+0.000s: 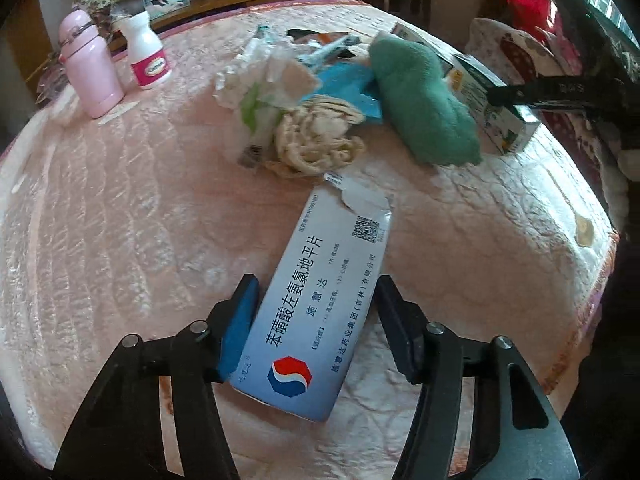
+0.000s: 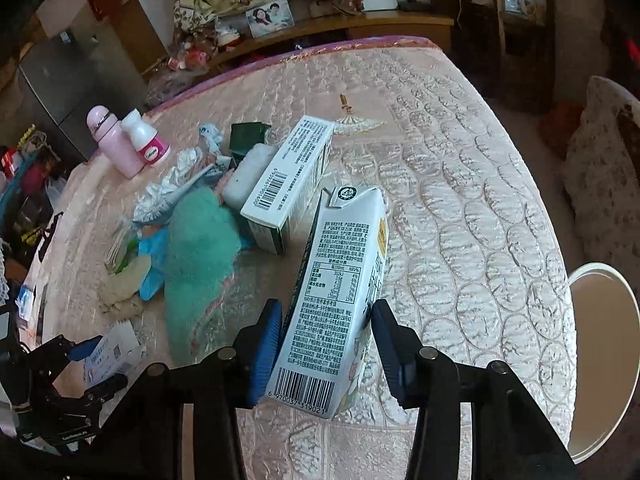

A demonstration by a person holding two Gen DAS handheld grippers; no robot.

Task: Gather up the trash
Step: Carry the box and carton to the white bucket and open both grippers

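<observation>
A flat white-and-blue medicine box (image 1: 316,300) with a torn far end lies on the pink quilted bed cover (image 1: 120,220). My left gripper (image 1: 316,284) straddles it, both blue pads touching its long edges. In the right wrist view that gripper (image 2: 80,364) and box (image 2: 116,352) sit at the lower left. A white milk carton (image 2: 340,280) with a barcode stands tilted between the pads of my right gripper (image 2: 327,306), which is shut on its sides. The left wrist view shows one black right finger (image 1: 520,94) on the carton (image 1: 492,108).
A trash pile lies mid-bed: crumpled tissue (image 1: 256,76), a cream knitted cloth (image 1: 316,140), a green towel (image 1: 424,100), blue wrapping (image 1: 352,84), a long white box (image 2: 288,176). A pink bottle (image 1: 90,64) and white pill bottle (image 1: 146,52) stand far left. A white bucket (image 2: 600,360) sits off the bed's right edge.
</observation>
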